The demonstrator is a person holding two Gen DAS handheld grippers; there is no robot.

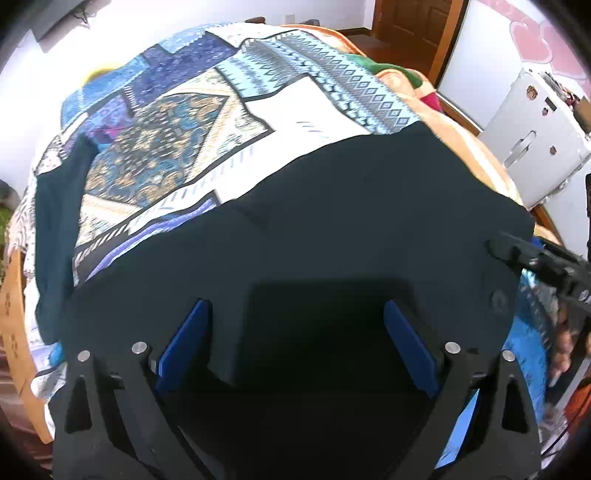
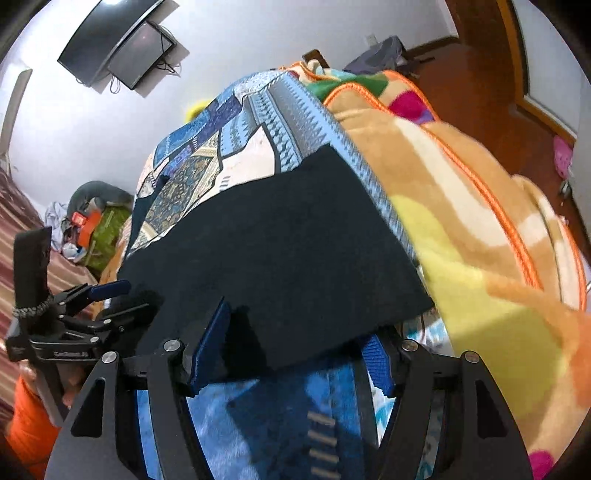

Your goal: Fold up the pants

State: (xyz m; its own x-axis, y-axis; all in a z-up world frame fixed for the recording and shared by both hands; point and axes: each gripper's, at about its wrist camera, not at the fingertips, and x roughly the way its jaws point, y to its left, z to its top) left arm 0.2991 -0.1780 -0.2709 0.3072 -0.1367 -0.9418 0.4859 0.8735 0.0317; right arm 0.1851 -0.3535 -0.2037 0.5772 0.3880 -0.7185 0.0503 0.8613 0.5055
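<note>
Bed here, covered in a blue patchwork bedspread [image 1: 229,122], with dark pants [image 1: 332,221] spread flat across the near part of it and reaching to the near edge. One leg of the pants trailing off along the far left side of the bed. Fuzzy orange and yellow blanket [image 2: 480,236] bunched along the right side, just beside the pants. White walls, red-brown wooden floor, wooden door [image 1: 417,26] at the far end.

Left gripper [image 1: 297,332] low over the pants, blue pads [image 1: 188,343] spread wide, dark cloth lying between them but nothing pinched. Right gripper [image 2: 291,347] at the near hem, likewise gaping, one pad over the cloth, the other tucked under the edge; no grip on the fabric.

Only from the left wrist: a white box-like appliance [image 1: 532,140] past the bed on the right, pink hearts on the wall above it. Only from the right wrist: a black screen [image 2: 122,44] mounted on the wall, a pile of clothes and a green bag [image 2: 107,229] on the left, striped brown cloth at the edge, an orange sleeve behind the other tool.
</note>
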